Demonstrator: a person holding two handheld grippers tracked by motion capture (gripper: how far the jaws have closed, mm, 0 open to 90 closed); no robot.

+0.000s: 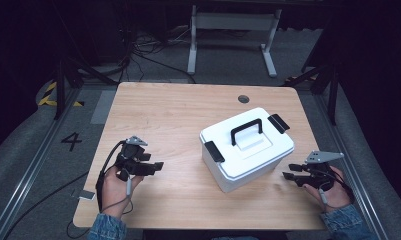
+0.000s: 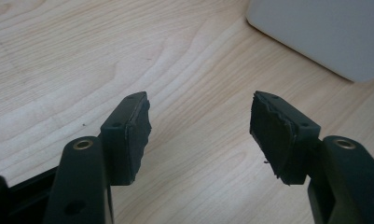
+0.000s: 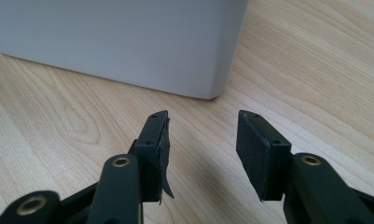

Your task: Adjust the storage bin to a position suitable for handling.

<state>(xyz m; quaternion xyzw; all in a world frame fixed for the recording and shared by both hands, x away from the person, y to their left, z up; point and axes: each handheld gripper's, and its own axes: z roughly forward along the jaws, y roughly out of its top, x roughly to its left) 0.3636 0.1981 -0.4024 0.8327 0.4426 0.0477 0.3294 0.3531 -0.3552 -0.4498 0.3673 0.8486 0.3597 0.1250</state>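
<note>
A white plastic box (image 1: 247,149) with a black carry handle (image 1: 246,131) and two black side latches stands on the wooden table (image 1: 178,115), right of centre, lid on. My left gripper (image 1: 157,166) rests low on the table to the box's left, jaws open and pointing at it, with nothing between them. In the left gripper view the box's corner (image 2: 324,32) sits at top right beyond the open gripper (image 2: 201,126). My right gripper (image 1: 288,171) lies at the box's right, open and empty. Its own view has the gripper (image 3: 201,140) just short of the box wall (image 3: 119,42).
A round cable hole (image 1: 243,99) lies in the table near the far edge. Bare wood stretches left of the box and along the front. Beyond the table a white frame (image 1: 233,35) and cables lie on the grey floor.
</note>
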